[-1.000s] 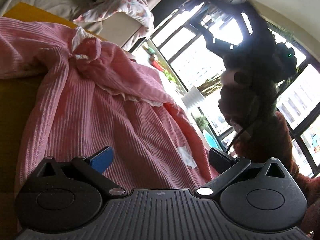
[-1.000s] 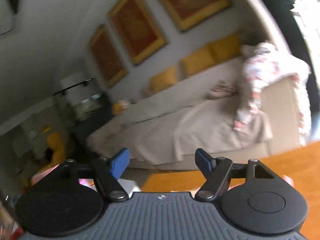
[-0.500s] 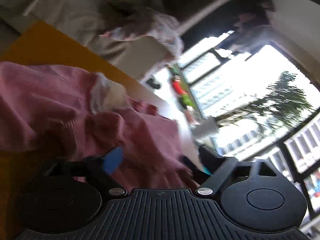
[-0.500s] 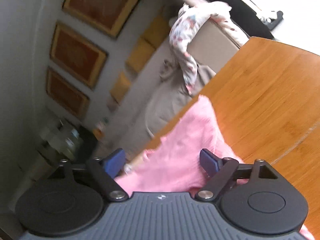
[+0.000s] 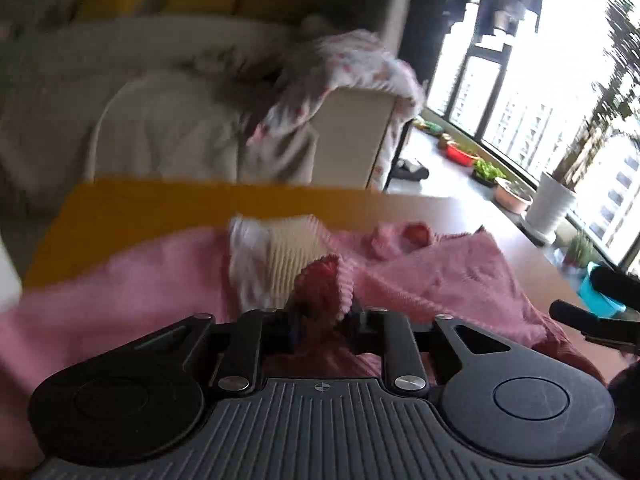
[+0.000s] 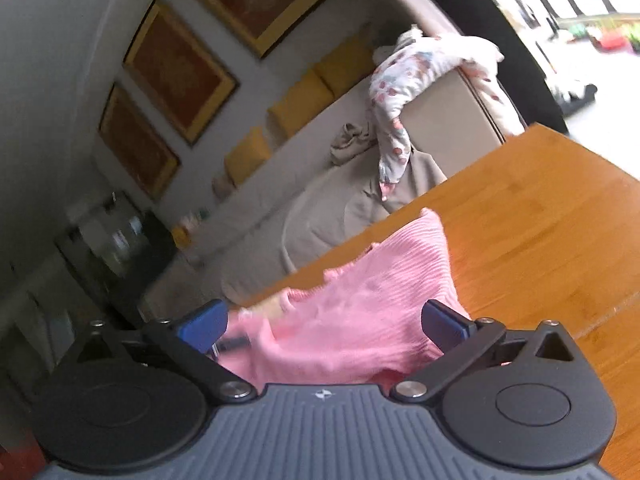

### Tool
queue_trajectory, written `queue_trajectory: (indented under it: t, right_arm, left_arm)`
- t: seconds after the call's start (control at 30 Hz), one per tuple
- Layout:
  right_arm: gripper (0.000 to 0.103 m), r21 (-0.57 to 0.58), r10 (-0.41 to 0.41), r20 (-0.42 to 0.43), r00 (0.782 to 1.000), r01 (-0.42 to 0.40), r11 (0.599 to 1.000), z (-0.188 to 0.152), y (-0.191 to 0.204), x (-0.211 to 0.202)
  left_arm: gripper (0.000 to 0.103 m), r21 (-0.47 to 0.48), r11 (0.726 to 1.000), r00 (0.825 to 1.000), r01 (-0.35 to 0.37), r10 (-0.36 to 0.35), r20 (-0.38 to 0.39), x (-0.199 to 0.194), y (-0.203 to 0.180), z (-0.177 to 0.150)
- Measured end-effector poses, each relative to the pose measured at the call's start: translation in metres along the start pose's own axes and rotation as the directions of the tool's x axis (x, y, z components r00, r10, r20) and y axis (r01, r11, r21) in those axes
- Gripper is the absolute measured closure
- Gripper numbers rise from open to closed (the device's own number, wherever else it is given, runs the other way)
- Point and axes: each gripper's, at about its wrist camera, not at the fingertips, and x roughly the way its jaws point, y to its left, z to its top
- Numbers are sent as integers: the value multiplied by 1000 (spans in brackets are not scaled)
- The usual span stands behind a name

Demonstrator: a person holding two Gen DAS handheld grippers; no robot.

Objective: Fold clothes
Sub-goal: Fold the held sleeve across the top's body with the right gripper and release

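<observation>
A pink ribbed garment (image 5: 440,276) with a white frilled collar lies spread on the orange wooden table (image 5: 160,208). My left gripper (image 5: 322,316) is low over it. Its jaws are closing, and a bunched fold of the pink fabric is pinched between the fingers. In the right wrist view the same pink garment (image 6: 380,280) lies along the table (image 6: 540,220) edge. My right gripper (image 6: 324,322) hovers just over that end. Its jaws are opening wide, with cloth lying below and between the blue pads (image 6: 444,322) and neither pad pressing on it.
Beyond the table stands a beige sofa (image 5: 168,128) with a floral garment (image 5: 344,64) draped over its armrest. Plant pots (image 5: 552,204) line the floor by the window on the right. Framed pictures (image 6: 176,60) hang on the wall above yellow cushions.
The left gripper's jaws came together on a fold of the pink garment while its view swung toward the sofa. The right gripper sank toward the garment's end and its jaws widened.
</observation>
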Motion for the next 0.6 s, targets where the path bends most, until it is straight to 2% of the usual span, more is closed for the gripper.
queue_trajectory:
  t: [0.07,0.13,0.2,0.23,0.3,0.33,0.43,0.47,0.53,0.57,0.6]
  right_arm:
    - [0,-52,-32,-14,999,31,998,-3,10,1]
    - [0,-69,-42,-13,999,41,997,-4,11,2]
    - [0,-57,-38,-10,999,38,998,-4,9,1]
    - [0,-49,-40,-9,999,39,998,-3,8,0]
    - [0,-25,-44,-23,999,43,999,-2,4,3]
    - [0,-16,-45,-29,999,45,999,-2,2,4]
    - [0,4,-48,-38,998,48,999,-2,-1,6]
    - [0,10,-48,-39,998,49,999,-2,-1,6]
    - [0,16,-47,-40,998,48,999,-2,-2,6]
    - [0,19,-48,-40,998,49,999,-2,-3,6]
    - [0,17,-49,-40,998,50,999,-2,-2,6]
  left_arm:
    - [82,35,999,996,-12,9,87,-5,-4,12]
    - [82,54,998,983,-30,20,182,-11,-3,20]
    - [82,70,997,973,-34,17,232,-12,-1,22]
    - [82,79,996,973,-33,14,229,-9,-1,22]
    - [79,64,998,994,-18,11,106,4,4,15]
    - [75,44,999,999,-12,10,51,10,8,10]
    - [52,8,998,997,-61,61,-55,21,20,1]
    - [42,-24,997,996,-77,76,-49,18,26,2]
    - [35,-91,992,996,-88,88,-2,5,35,8]
    - [32,-123,989,996,-78,82,31,-3,39,12]
    - [28,-143,989,996,-36,47,71,-12,39,16]
